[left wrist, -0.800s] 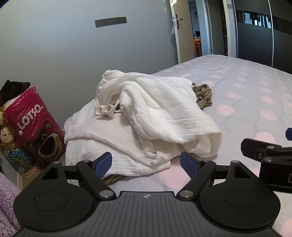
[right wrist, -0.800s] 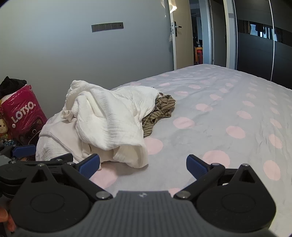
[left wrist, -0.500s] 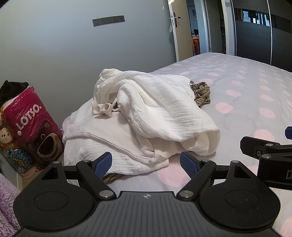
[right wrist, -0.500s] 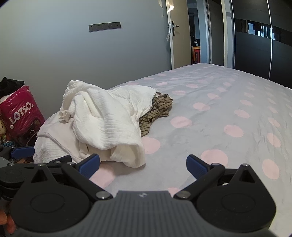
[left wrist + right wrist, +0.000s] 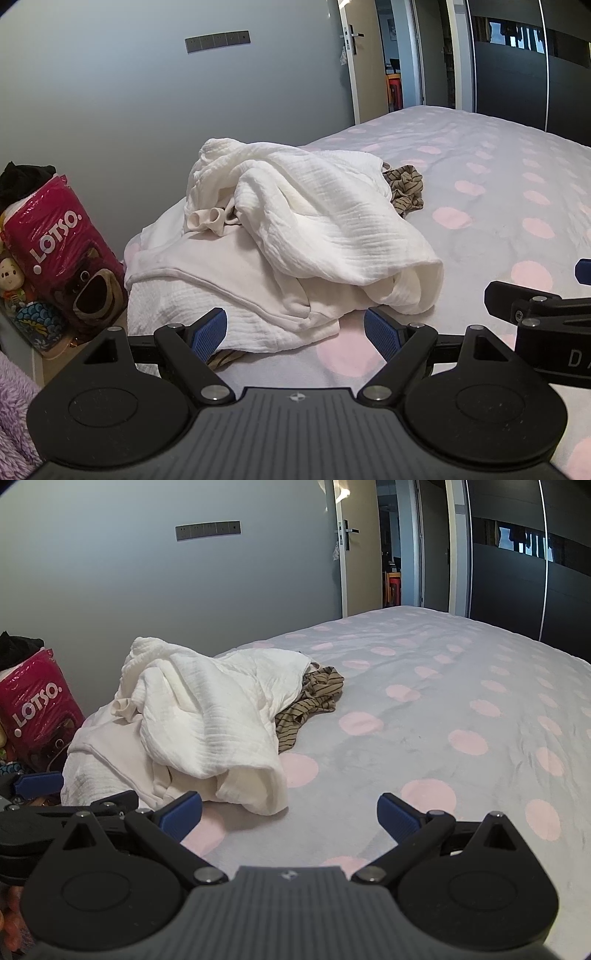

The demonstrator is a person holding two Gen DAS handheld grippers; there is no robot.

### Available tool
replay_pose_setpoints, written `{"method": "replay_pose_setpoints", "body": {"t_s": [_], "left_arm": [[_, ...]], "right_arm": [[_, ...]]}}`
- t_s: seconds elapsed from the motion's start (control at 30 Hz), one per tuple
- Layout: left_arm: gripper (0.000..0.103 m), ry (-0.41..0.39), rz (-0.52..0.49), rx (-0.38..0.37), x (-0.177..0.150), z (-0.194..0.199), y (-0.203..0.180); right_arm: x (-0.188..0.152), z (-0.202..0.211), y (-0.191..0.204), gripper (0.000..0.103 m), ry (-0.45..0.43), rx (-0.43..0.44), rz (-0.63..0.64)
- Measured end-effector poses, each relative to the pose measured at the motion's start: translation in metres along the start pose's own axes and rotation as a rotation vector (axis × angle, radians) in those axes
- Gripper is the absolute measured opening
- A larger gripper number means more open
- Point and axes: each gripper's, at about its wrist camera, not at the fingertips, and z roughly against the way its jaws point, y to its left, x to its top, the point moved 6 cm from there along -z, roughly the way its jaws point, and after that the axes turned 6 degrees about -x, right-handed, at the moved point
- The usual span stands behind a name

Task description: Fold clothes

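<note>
My left gripper [image 5: 295, 328] hangs with jaws wide and empty just short of the white pile [image 5: 288, 236] at the bed's [image 5: 498, 177] near corner. My right gripper [image 5: 290, 808] is also spread wide, holding nothing, over bare sheet beside the pile. Only the right view shows how far the striped garment [image 5: 314, 701] spills from under the white cloth; the left view alone shows a striped edge at the pile's near side and the Lotso bag's [image 5: 66, 258] bear face.
</note>
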Motion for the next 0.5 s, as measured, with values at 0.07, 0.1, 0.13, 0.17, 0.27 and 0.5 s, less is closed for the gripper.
{"method": "replay_pose_setpoints", "body": {"t_s": [0.07, 0.1, 0.13, 0.17, 0.27, 0.5], "left_arm": [[0.082, 0.0, 0.001, 0.0, -0.0001, 0.0004, 0.0], [0.082, 0.0, 0.001, 0.0, -0.0002, 0.0005, 0.0], [0.082, 0.0, 0.002, 0.0, -0.0002, 0.0007, 0.0], [0.082, 0.001, 0.002, -0.001, -0.0002, 0.0008, -0.0001], [0.082, 0.004, 0.006, -0.003, -0.0004, 0.0004, 0.0], [0.082, 0.007, 0.011, -0.005, -0.0008, 0.0003, 0.0006]], "right_arm": [[-0.0002, -0.0001, -0.0001, 0.102, 0.0, 0.0, 0.0], [-0.0003, -0.0002, -0.0001, 0.102, 0.001, 0.0, 0.0], [-0.0005, -0.0003, -0.0001, 0.102, 0.002, 0.0, 0.001], [-0.0004, -0.0003, 0.0, 0.102, 0.003, -0.001, 0.001], [-0.0006, -0.0007, -0.0002, 0.102, 0.005, -0.004, 0.002], [-0.0021, -0.0022, 0.0006, 0.102, 0.01, -0.01, -0.002]]}}
